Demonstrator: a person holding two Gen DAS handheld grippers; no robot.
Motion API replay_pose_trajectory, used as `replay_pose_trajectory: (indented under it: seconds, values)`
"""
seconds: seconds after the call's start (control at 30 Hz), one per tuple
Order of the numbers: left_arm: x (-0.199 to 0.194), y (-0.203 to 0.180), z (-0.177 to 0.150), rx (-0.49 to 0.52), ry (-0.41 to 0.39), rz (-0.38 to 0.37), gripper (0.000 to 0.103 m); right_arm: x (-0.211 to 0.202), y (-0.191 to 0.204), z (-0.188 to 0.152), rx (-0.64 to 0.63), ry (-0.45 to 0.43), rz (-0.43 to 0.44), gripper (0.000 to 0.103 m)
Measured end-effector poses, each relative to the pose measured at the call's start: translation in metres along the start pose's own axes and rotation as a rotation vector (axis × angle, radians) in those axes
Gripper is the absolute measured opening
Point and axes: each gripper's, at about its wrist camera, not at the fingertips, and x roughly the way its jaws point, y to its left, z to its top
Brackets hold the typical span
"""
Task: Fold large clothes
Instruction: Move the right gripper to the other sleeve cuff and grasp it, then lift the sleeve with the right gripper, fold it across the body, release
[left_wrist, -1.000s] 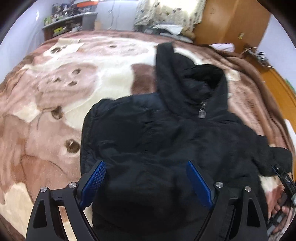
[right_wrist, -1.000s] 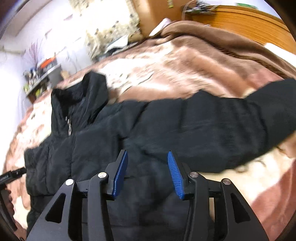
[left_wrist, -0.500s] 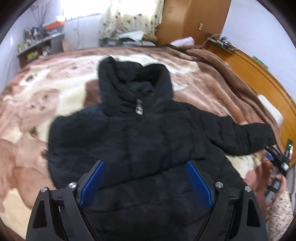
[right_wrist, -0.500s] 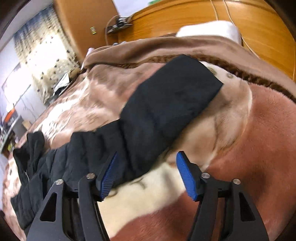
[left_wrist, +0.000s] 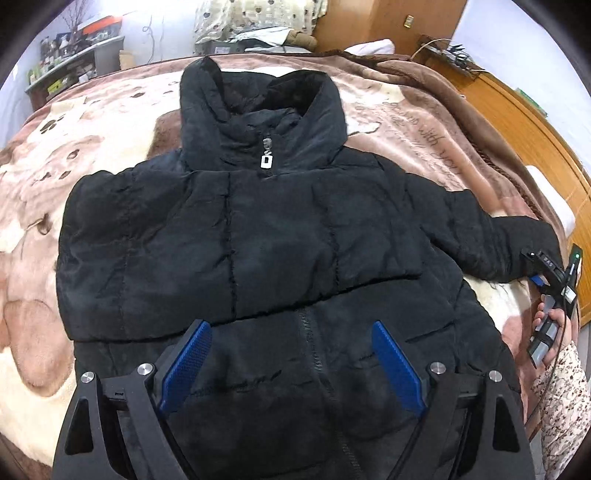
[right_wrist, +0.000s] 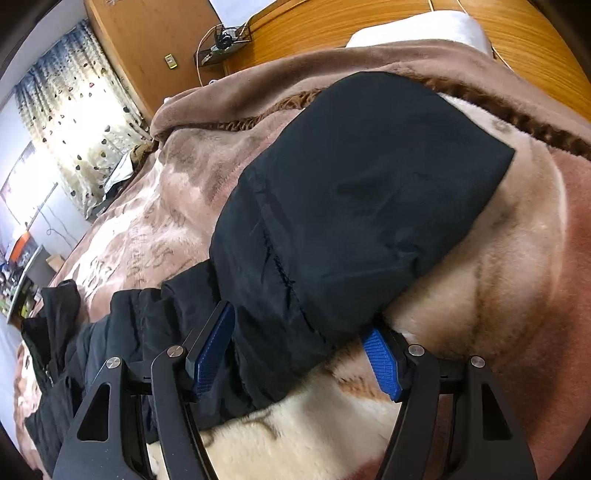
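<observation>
**Black puffer jacket flat on bed, both grippers wide over it**

Left gripper (left_wrist: 291, 363) nearest in the left wrist view: jaws spread wide, blue pads apart, nothing pinched, hovering over the lower front of the black jacket (left_wrist: 266, 251). Zip line runs up between the pads. Jacket lies face up on the brown and cream blanket (left_wrist: 66, 155), zipped, silver zipper pull (left_wrist: 266, 159) at the neck, hood (left_wrist: 258, 107) spread flat beyond it. One sleeve looks folded in across the chest on the picture's left side; a fold edge crosses the body just past the pads. The other sleeve (left_wrist: 491, 243) stretches out to the picture's right.

Right gripper (right_wrist: 299, 354) in its own view: jaws apart and released, straddling that outstretched sleeve (right_wrist: 351, 206) near its cuff end, sleeve fabric between the pads; whether a pad touches the cloth I cannot tell. Cuff lies flat on the cream patch of blanket. In the left wrist view the same gripper (left_wrist: 554, 273) sits at the sleeve end, held by a hand (left_wrist: 552, 325) in a floral-print sleeve.

Farther back: wooden headboard (left_wrist: 524, 129), white pillow (right_wrist: 417, 29), patterned curtain (right_wrist: 81, 110), cluttered shelf (left_wrist: 66, 66) against the far wall.
</observation>
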Motion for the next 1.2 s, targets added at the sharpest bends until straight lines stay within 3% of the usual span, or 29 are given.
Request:
replay_pose_trajectory:
  seconds: [0.03, 0.1, 0.2, 0.3, 0.7, 0.93, 1.2]
  values:
    - [0.000, 0.003, 0.000, -0.007, -0.003, 0.000, 0.088, 0.000, 0.001, 0.000, 0.003, -0.001, 0.009, 0.066]
    - [0.002, 0.007, 0.001, -0.022, -0.001, 0.001, 0.088, -0.001, 0.006, 0.002, -0.014, -0.007, -0.007, 0.039]
    - [0.002, 0.014, -0.001, -0.030, -0.003, 0.007, 0.088, -0.008, 0.011, 0.006, -0.026, -0.021, 0.006, 0.022]
    - [0.001, 0.020, -0.004, -0.041, -0.003, -0.004, 0.088, -0.022, 0.025, 0.010, -0.080, -0.040, 0.008, 0.016]
    - [-0.026, 0.047, -0.008, -0.088, -0.052, -0.032, 0.088, -0.106, 0.124, 0.015, -0.296, -0.177, 0.173, 0.013]
    - [-0.043, 0.067, -0.010, -0.129, -0.085, -0.048, 0.088, -0.131, 0.191, -0.013, -0.417, -0.151, 0.316, 0.013]
    - [-0.056, 0.095, -0.015, -0.191, -0.118, -0.059, 0.088, -0.125, 0.258, -0.057, -0.557, -0.111, 0.386, 0.013]
